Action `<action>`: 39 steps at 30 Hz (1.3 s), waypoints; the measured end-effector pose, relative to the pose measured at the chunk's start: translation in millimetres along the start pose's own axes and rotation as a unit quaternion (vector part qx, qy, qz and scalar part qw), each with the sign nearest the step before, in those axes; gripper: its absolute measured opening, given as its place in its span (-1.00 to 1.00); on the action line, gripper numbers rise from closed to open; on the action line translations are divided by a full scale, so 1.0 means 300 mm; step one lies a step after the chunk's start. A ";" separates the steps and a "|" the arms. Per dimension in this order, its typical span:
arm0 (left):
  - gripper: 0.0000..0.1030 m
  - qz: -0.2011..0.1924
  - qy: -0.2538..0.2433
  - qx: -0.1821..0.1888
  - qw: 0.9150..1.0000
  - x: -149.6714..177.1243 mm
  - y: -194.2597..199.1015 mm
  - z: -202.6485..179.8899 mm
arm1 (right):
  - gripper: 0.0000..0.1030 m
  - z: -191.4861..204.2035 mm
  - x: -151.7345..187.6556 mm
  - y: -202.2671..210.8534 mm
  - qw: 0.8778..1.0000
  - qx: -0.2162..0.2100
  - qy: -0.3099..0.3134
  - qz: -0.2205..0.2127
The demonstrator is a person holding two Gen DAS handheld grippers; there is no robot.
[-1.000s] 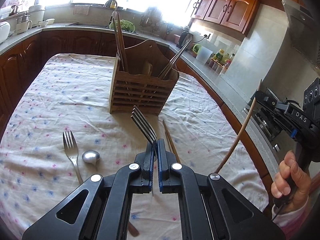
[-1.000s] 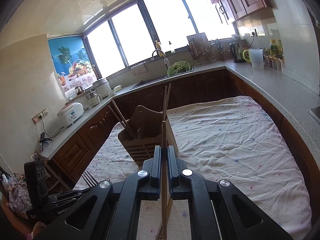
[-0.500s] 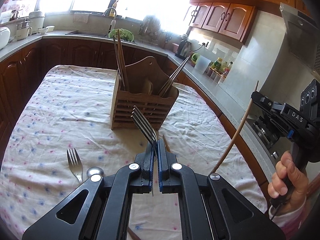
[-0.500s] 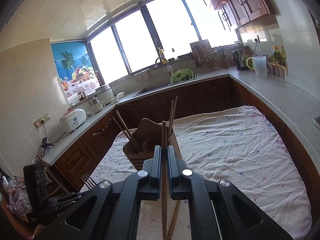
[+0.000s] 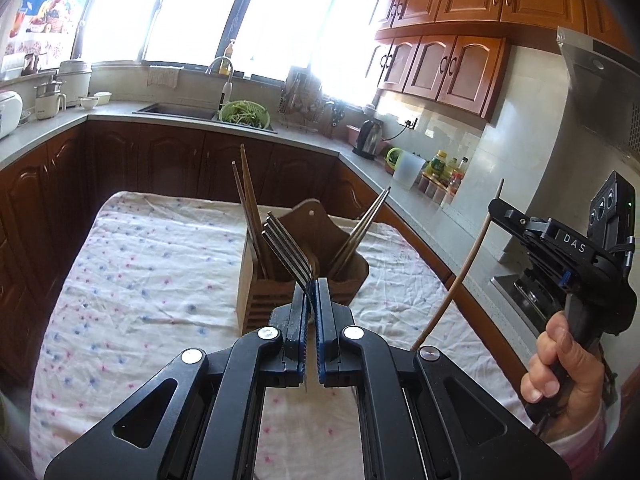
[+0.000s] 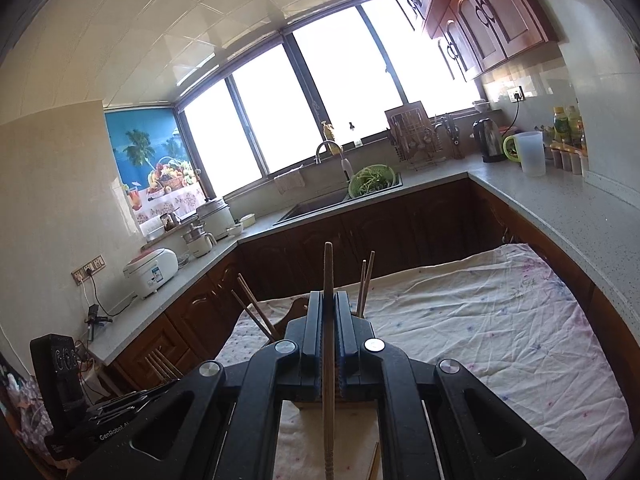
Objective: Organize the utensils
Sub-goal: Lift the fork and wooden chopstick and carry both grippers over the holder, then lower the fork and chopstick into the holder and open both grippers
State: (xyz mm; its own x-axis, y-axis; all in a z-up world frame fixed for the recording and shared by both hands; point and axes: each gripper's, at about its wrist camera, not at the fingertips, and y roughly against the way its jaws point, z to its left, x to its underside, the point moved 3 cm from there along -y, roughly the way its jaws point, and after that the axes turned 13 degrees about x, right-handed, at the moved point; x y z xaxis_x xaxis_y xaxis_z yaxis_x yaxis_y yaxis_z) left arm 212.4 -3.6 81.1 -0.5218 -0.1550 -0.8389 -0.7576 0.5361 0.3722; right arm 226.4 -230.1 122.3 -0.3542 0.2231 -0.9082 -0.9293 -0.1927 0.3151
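Two claws are each clamping a utensil. The left gripper (image 5: 311, 300) is pinching a metal fork (image 5: 289, 251) between closed jaws, with the tines sticking up and leaning left in front of the wooden holder (image 5: 256, 300). The right gripper (image 6: 329, 312) is squeezing a single wooden chopstick (image 6: 328, 276), which is running straight through the closed jaws and poking out above them.

Seen from the left wrist, that chopstick (image 5: 460, 272) is slanting up to the right of the holder, and the right-hand tool (image 5: 568, 256) is showing the letters "DAS" in white; a hand (image 5: 564, 364) is gripping its handle. From the right wrist, the left tool's body (image 6: 92, 420) is reading "GenRobot", with the rest cut off.

The holder is standing on a flowered tablecloth (image 5: 152, 280) and is carrying brown chopsticks (image 5: 246, 200) on its left side and grey ones (image 5: 366, 224) leaning out on its right. Behind the holder, a green colander (image 5: 245, 114) is sitting by the sink.
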 end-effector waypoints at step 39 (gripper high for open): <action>-0.94 0.006 0.011 -0.019 1.000 -0.021 -0.427 0.198 | -0.89 -0.030 0.047 -0.432 0.999 0.028 -0.031 -0.005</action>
State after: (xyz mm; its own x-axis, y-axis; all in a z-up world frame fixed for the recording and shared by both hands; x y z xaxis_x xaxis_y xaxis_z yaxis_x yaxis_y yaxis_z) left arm 336.1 -22.1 15.1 -0.5385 -0.1675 -0.8258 -0.7659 0.5059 0.3968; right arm 342.8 -210.6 66.3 -0.3485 0.2843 -0.8932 -0.9368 -0.1370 0.3219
